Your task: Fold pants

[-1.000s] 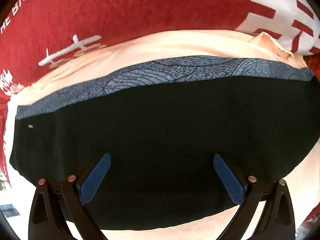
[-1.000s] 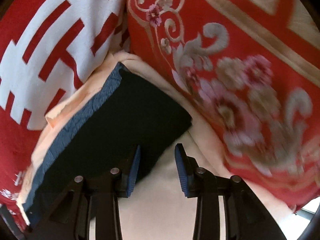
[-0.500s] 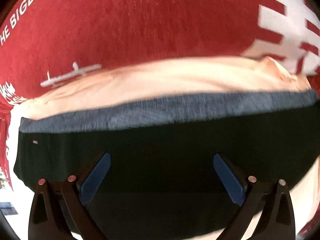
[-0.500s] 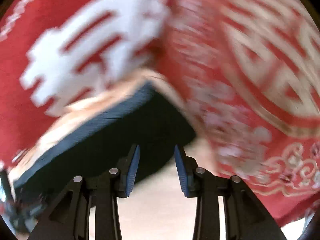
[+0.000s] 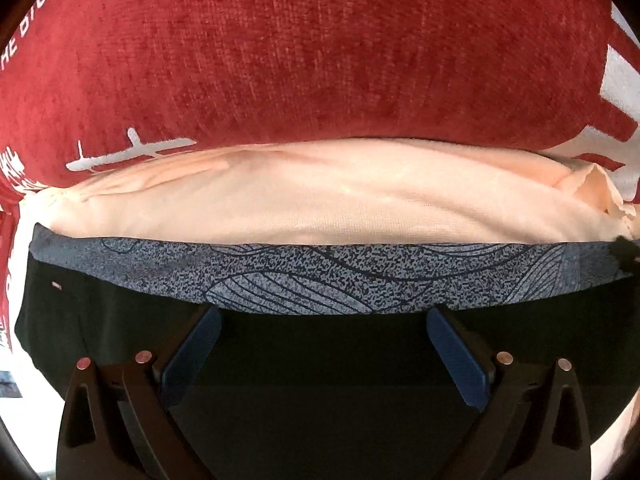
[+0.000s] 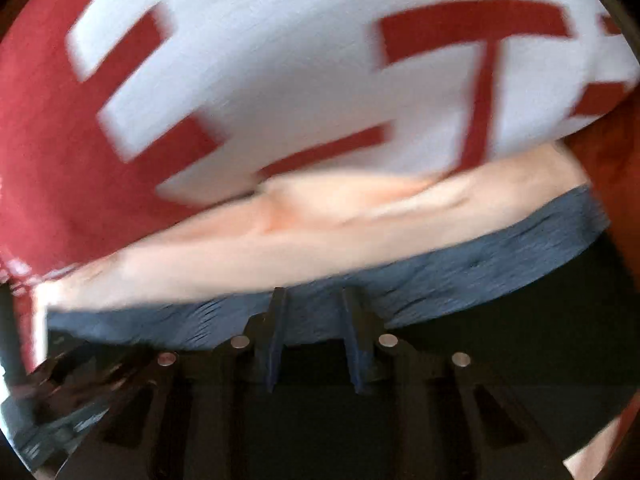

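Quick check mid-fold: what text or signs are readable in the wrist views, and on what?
"HE BIG": cut-off white letters on the red cushion, top left edge of the left view.
White marks at its lower left: too partial to read.
Large white-and-red sign on the cushion: blurred, unreadable.
Pants: no text.

The right gripper (image 6: pixel 316 312) points down over the black pants (image 6: pixel 500 360), its jaws a narrow gap apart and closing, with the blue-grey patterned band (image 6: pixel 460 276) under the fingertips; whether cloth is pinched cannot be told through the blur. Beyond the band lies a peach cloth (image 6: pixel 280 240), and farther off a red cushion (image 6: pixel 280 60) with a large white design.
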Tool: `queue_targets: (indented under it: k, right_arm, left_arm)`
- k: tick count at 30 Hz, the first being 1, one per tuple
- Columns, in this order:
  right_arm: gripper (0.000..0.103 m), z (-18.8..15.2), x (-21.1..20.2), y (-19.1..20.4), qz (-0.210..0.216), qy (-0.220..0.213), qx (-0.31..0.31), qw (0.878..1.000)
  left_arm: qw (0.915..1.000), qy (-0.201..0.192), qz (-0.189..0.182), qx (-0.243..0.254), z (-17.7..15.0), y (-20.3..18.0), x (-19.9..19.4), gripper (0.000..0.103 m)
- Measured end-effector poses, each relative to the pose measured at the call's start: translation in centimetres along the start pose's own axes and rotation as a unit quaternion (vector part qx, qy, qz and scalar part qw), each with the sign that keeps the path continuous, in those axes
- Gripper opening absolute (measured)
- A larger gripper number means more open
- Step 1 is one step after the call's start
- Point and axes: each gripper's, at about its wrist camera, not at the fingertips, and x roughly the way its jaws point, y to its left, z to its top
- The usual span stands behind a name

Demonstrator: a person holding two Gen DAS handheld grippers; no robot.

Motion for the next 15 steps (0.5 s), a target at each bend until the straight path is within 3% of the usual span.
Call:
queue_targets:
  k: [3, 7, 10, 12, 15]
  right_arm:
    - [0.031, 0.6, -1.7, -2.3, -0.058, -0.013, 0.039, 0.997]
    - [0.032, -0.4, -5.1, -3.5, -0.101, -0.052, 0.014, 0.993]
    - [0.032, -1.8, -4.8, -7.4, -0.137, -0.020, 0.066, 0.988]
    - [0.031, -2.9, -5.7, -10.0, -0.114, -0.032, 0.104, 0.988]
    - [0.035, -3.5, -7.1, -9.1, -0.140, -0.035, 0.080, 0.986]
  left_arm:
    - [1.0000, 0.001, 0.001, 0.001, 0.1, 0.2, -0.2, 0.103]
    - [1.0000, -0.004, 0.005, 0.005, 0.1, 0.2, 0.2, 0.103]
    - [1.0000, -0.001, 0.003, 0.006, 0.0, -0.1, 0.2, 0.103]
    - [1.0000, 0.000, 0.002, 0.008, 0.0, -0.2, 0.1, 0.103]
    - [1.0000, 0.004, 0.004, 0.008, 0.0, -0.4, 0.0, 0.103]
